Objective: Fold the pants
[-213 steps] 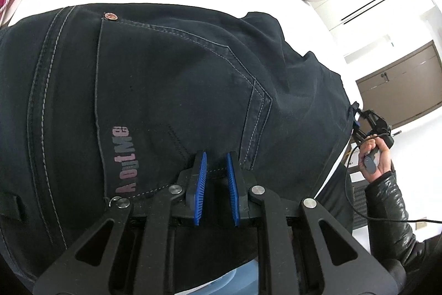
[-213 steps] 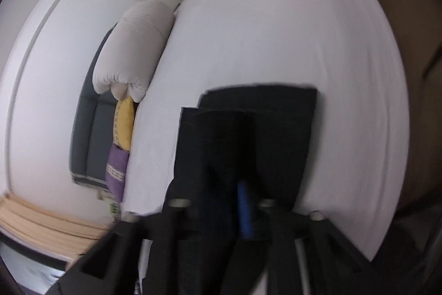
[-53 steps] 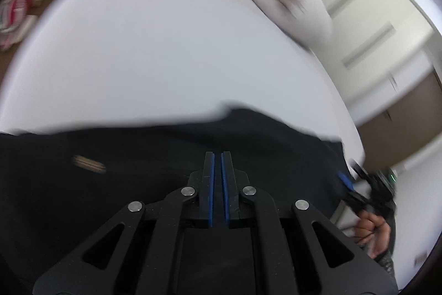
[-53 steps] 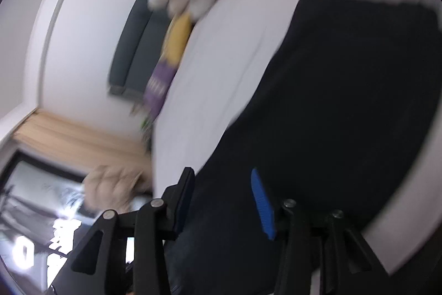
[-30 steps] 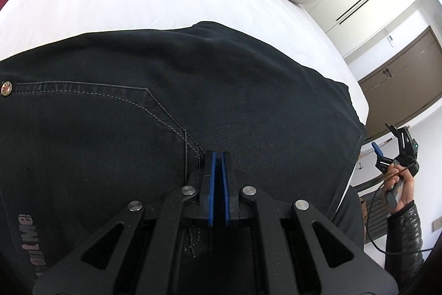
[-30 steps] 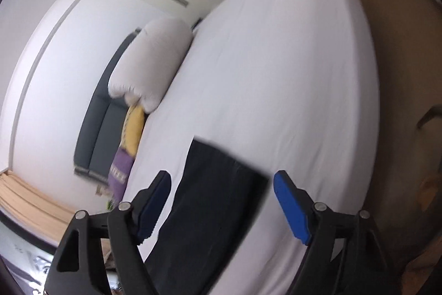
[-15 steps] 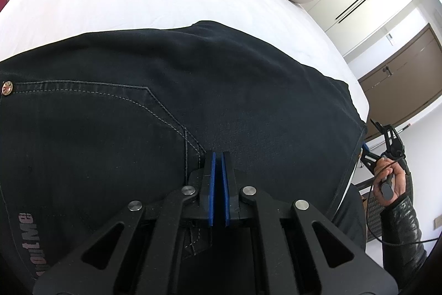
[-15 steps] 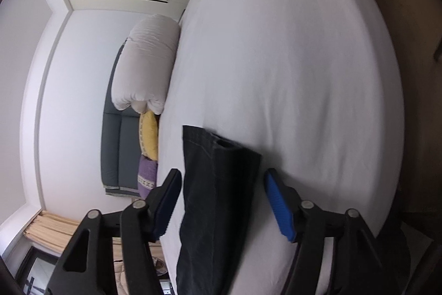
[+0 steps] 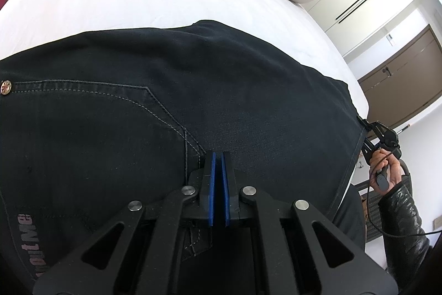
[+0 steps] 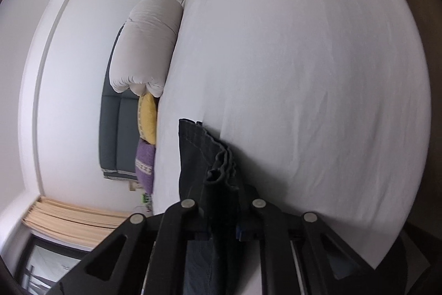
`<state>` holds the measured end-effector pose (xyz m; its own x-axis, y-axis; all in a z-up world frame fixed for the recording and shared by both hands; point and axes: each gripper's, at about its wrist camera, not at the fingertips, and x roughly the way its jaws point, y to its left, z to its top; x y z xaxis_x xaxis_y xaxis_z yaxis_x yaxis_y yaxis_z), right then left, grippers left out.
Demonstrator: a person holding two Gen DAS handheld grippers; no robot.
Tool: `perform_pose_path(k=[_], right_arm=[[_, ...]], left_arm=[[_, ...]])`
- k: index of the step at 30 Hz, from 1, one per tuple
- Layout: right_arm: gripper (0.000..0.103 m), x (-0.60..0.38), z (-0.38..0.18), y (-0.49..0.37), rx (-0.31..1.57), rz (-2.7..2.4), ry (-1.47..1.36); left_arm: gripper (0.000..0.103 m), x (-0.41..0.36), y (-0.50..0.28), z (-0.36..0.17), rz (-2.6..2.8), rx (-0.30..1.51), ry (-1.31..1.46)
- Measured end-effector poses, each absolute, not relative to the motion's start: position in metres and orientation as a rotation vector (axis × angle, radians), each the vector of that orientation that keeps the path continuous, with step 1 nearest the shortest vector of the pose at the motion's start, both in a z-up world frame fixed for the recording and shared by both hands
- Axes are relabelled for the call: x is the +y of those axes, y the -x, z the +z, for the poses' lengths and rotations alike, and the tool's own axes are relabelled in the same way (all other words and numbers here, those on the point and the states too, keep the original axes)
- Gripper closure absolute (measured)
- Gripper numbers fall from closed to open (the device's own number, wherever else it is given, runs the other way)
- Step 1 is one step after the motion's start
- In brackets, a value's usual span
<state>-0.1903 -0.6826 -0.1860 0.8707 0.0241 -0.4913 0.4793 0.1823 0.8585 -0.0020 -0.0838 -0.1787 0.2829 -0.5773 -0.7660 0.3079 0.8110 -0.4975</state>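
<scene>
Fingers of the right gripper [image 10: 221, 214], spread wide a moment ago, now pinch the pants [image 9: 193, 101] edge bunched between them on the bed [image 10: 317, 73], while the left gripper [image 9: 218, 165] stays clenched over the denim, so another fold looks imminent.

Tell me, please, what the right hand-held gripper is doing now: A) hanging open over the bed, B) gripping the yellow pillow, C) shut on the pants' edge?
C: in the right wrist view the right hand-held gripper is shut on a bunched edge of the dark pants.
</scene>
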Motion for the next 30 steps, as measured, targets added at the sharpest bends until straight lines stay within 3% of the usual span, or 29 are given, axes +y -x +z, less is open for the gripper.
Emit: perform_pose_path(k=[7,14,21,30], right_arm=[[0.092,-0.638,-0.137,0.162,0.539,-0.335,-1.093],[0.092,-0.496,-0.083,0.107,0.727,-0.161,-0.586],[0.092,-0.364,-0.113,0.087,0.928,-0.010,-0.220],[0.092,-0.311,-0.107,0.102,0.923,0.003,0.053]], left_arm=[[0.100,-0.083,0.001,-0.180,-0.606,1.138,0.282],[0.103,-0.080,-0.001,-0.175,-0.599,1.128,0.305],[0.103,-0.077,-0.011,-0.156,-0.639,1.108,0.402],[0.102,-0.093,-0.047,-0.163,-0.726,1.214,0.674]])
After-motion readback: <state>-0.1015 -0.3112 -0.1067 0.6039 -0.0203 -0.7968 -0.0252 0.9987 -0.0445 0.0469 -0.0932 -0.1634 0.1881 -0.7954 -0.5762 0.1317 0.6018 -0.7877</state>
